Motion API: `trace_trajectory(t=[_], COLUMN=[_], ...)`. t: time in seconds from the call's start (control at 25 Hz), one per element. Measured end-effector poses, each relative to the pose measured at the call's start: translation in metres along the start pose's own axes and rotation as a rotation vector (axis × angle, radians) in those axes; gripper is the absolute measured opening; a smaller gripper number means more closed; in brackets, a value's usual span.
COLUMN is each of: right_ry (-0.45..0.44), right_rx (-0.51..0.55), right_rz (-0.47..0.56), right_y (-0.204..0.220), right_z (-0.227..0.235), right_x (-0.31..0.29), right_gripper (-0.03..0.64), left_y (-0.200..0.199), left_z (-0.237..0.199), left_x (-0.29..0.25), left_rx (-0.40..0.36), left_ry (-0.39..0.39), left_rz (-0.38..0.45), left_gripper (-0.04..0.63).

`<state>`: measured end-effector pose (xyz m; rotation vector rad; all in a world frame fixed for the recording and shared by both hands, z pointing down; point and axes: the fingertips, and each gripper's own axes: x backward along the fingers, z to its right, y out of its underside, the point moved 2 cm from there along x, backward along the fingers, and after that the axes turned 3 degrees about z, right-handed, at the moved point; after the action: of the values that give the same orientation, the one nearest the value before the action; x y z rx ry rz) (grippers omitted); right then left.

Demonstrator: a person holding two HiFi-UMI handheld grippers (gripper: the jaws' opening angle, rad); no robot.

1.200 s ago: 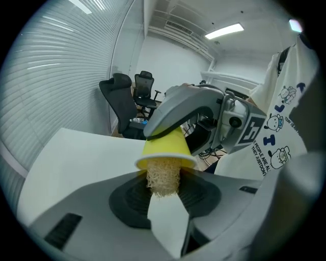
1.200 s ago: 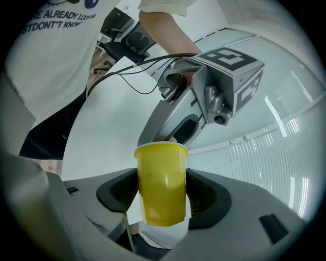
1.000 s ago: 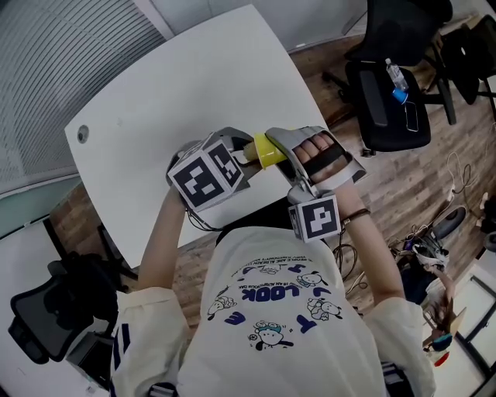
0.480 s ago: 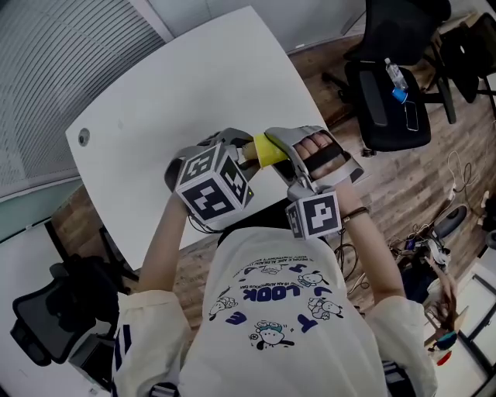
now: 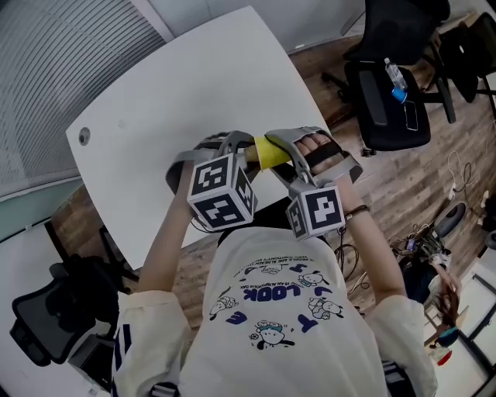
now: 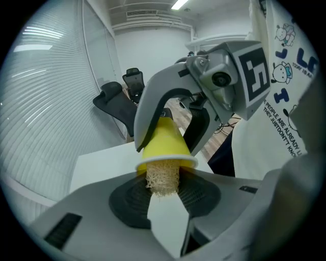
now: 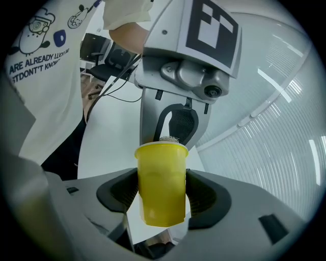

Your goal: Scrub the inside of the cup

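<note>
Bright, even office light; ceiling strip [image 6: 179,4] glares. Head view sharp. Gripper views fisheye, black corners, foreground soft.

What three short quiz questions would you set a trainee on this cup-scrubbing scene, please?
1. True or false: the right gripper is shut on the yellow cup.
2. The left gripper grips: A) a cloth, B) a loofah scrubber, C) a brush?
3. Where does the scrubber's far end sit?
Key: 1 true; 2 B; 3 inside the cup's mouth.
</note>
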<state>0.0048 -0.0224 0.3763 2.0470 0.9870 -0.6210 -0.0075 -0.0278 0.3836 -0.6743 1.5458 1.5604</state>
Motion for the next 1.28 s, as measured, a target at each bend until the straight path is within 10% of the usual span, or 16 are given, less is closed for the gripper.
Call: trace_trajectory(t=[1.28], right_ry=[-0.137], right_rx=[-0.436], right_rz=[0.081], right_y=[-0.0003], right_z=[-0.002], right_x=[-0.0009], right_gripper=[0.268], left_y=[-0.0072], left_z=[-0.0033], left_x=[0.0054], left_rx=[-0.513], left_ry=[-0.359], left_rz=[-0.173], left_gripper=[0.155])
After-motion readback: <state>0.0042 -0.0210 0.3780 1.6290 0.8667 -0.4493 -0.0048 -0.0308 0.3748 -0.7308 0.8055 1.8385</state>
